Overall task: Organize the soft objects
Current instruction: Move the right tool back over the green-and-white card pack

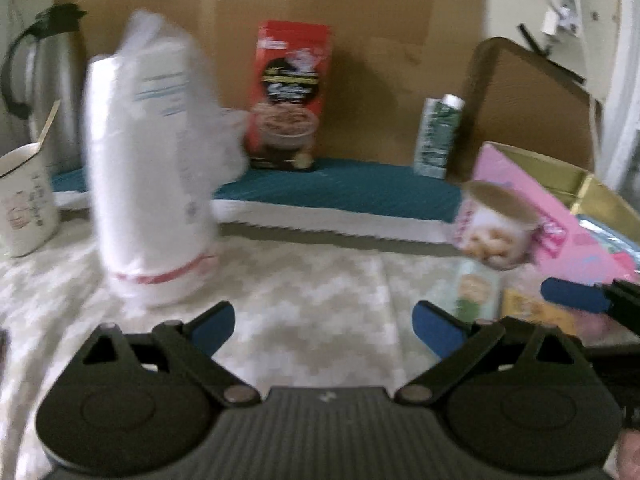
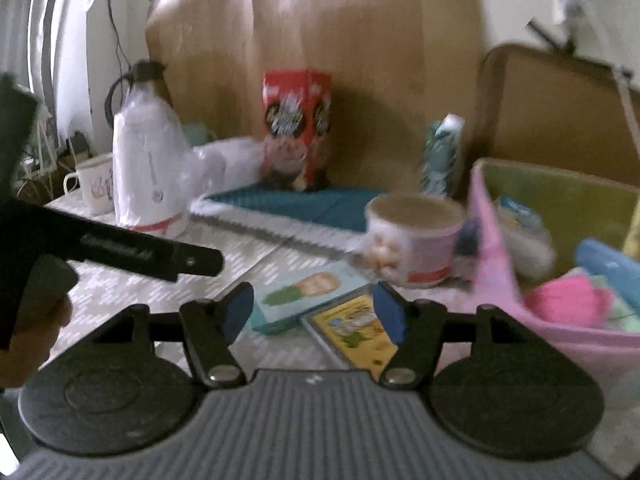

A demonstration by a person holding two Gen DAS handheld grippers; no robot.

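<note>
We see the pink open box (image 2: 496, 240) at the right of the table, holding soft things: a bright pink bundle (image 2: 568, 300) and a blue roll (image 2: 608, 268) (both blurred). Just beside its left wall stands a pink-and-white snack tub (image 2: 412, 240). A tall white plastic-wrapped stack (image 1: 148, 184) stands left. Our left gripper (image 1: 324, 320) and right gripper (image 2: 314, 308) both hang with jaws apart, holding nothing.

The left gripper (image 1: 324, 326) is hovering with jaws spread wide over the patterned tablecloth (image 1: 320, 280), nothing between them. A bagged stack of white cups (image 1: 152, 184) (blurred) is standing ahead-left, a red cereal box (image 1: 290, 96) sitting behind it.
</note>
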